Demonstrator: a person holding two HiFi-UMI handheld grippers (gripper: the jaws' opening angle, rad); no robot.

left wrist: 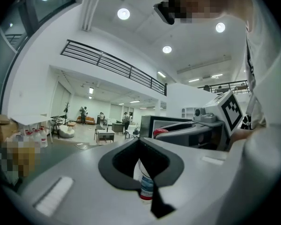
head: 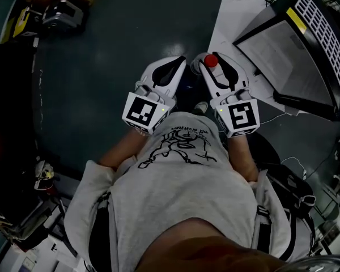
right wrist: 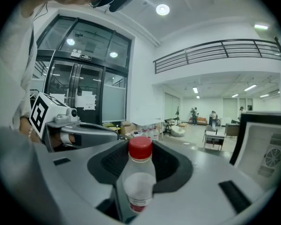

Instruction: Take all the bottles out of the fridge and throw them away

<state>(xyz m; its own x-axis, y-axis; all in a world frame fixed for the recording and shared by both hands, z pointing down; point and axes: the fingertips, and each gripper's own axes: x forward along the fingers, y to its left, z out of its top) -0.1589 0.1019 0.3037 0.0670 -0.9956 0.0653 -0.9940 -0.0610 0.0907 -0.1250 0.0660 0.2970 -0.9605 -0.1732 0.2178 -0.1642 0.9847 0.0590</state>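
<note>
**Two bottles in hand, one per claw, and the labels are unreadable**

Looking down from the head view, both grippers sit side by side just in front of the person's grey t-shirt (head: 181, 180), over the dark floor (head: 102, 55).

The right gripper (head: 215, 68) is pinching a clear bottle (right wrist: 139, 177) around its body. It stands upright with its red cap (right wrist: 140, 148) poking up above the jaws. There's a label with a red strip low on it, but the print is too blurry to read.

The left gripper (left wrist: 139, 142) has its jaws pressed together at the tips, with a second bottle (left wrist: 146, 185) wedged low in the gap between them. You only get a sliver of it: white body, blue label, red band at the bottom. No way to make out the brand there either.

Each claw's marker cube (head: 146, 112) only carries a black-and-white square pattern, no text. The shirt has a black line drawing with some lettering above it, too small for me to read.
</note>
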